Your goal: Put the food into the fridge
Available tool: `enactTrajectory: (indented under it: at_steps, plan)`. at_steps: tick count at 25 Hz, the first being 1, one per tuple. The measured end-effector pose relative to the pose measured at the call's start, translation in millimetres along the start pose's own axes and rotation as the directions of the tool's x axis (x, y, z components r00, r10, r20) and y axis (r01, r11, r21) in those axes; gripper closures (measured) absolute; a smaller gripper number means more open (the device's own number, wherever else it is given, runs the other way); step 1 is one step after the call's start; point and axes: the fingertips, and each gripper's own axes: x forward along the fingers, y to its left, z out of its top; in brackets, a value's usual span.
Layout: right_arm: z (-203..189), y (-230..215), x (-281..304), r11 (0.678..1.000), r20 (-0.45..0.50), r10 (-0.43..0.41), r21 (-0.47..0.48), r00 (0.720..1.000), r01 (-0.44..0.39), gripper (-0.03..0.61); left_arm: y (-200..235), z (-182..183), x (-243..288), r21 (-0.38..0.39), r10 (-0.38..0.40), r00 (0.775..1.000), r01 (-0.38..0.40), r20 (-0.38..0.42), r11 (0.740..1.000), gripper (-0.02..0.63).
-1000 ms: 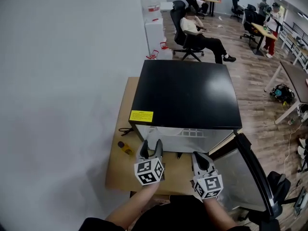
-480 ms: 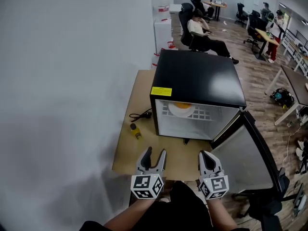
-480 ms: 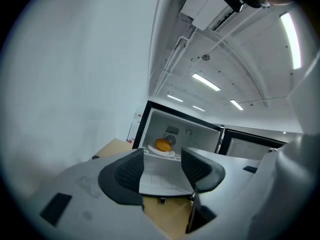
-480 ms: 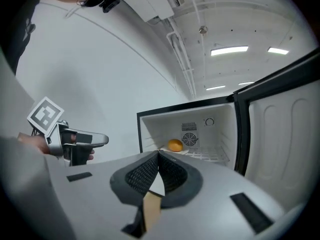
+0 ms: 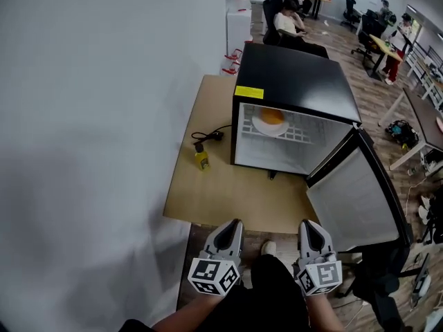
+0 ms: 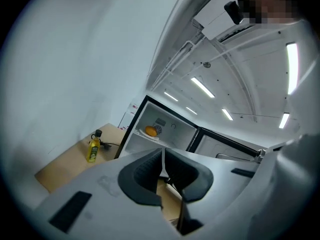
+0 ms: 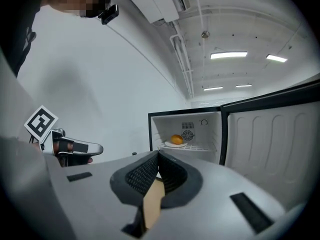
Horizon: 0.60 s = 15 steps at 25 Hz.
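with the orange food (image 5: 271, 115) on its plate (image 5: 259, 125) already inside the open fridge (image 5: 294, 75) at upper centre, the left tool (image 5: 232, 227), jaws just closing on nothing, and the right tool (image 5: 310, 228), jaws together and empty, hang at the bottom edge, seemingly with nothing left to carry.

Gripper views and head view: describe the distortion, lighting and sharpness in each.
Left gripper view: strong fisheye, black corners, ceiling pipes curve. Right gripper view: same bulge, fridge door bows. Head view: sharp, evenly lit, soft shadow on the wall.
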Motion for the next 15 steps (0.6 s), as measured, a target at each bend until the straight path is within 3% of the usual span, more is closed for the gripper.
enactTrajectory:
  at_steps: [6, 10, 15]
  plan:
    - [-5.9, 7.2, -22.8, 1.000, -0.008, 0.001, -0.028, 1.000, -0.002, 0.518, -25.8, -2.8, -30.3, 0.200, 0.004, 0.999, -0.011, 0.039, 0.980, 0.594]
    - [-5.7, 12.0, -29.3, 0.999, -0.010, 0.030, -0.020, 0.999, -0.031, 0.518, -33.3, -1.0, -44.1, 0.223, 0.029, 0.998, -0.041, 0.058, 0.974, 0.594]
    - [-0.3, -0.5, -47.0, 0.999, 0.029, 0.009, -0.036, 1.000, -0.008, 0.518, -46.5, -6.8, -48.1, 0.281, -0.001, 0.999, -0.013, 0.049, 0.960, 0.598]
